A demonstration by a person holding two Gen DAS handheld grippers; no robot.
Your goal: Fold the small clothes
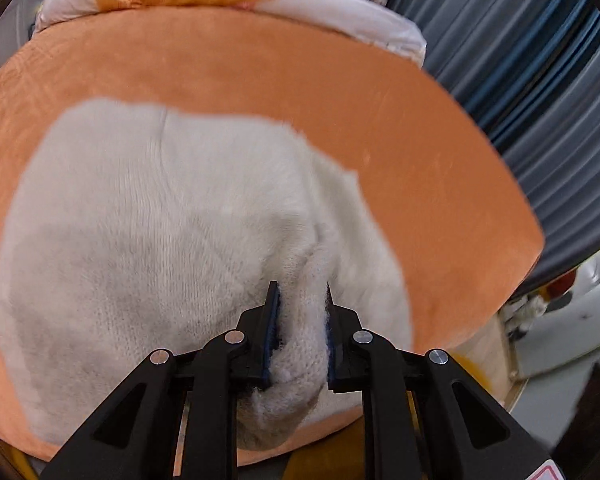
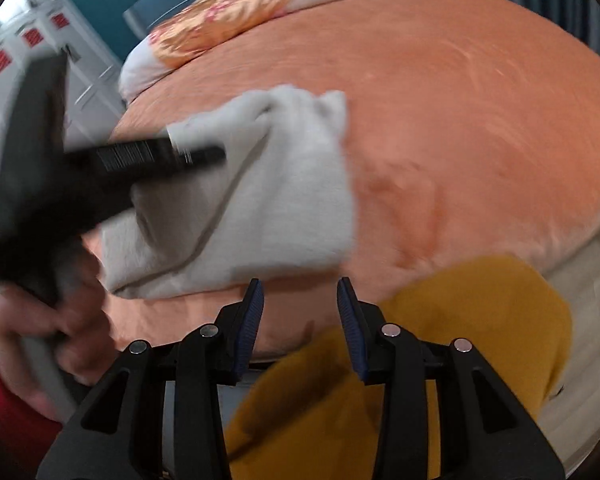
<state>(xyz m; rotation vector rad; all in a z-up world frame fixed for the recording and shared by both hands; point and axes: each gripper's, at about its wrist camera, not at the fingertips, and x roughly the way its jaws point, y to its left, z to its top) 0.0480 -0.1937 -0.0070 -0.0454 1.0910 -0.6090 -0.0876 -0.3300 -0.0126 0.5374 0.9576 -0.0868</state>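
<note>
left wrist view: the left gripper (image 1: 300, 320) is clamped on a bunched edge of the white fuzzy knit garment (image 1: 160, 232), which lies ahead of it on the orange bedspread (image 1: 420, 160). the right gripper (image 2: 300, 320) is open and empty, with the garment ahead and to its left. one flap looks doubled over; further folds and flattening seem left.

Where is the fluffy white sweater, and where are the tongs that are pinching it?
white sweater (image 1: 148, 220): left wrist view, on its broad knitted middle.
left tongs (image 1: 300, 300): left wrist view, midway between the fingertips, closed on a bunched sweater fold.
</note>
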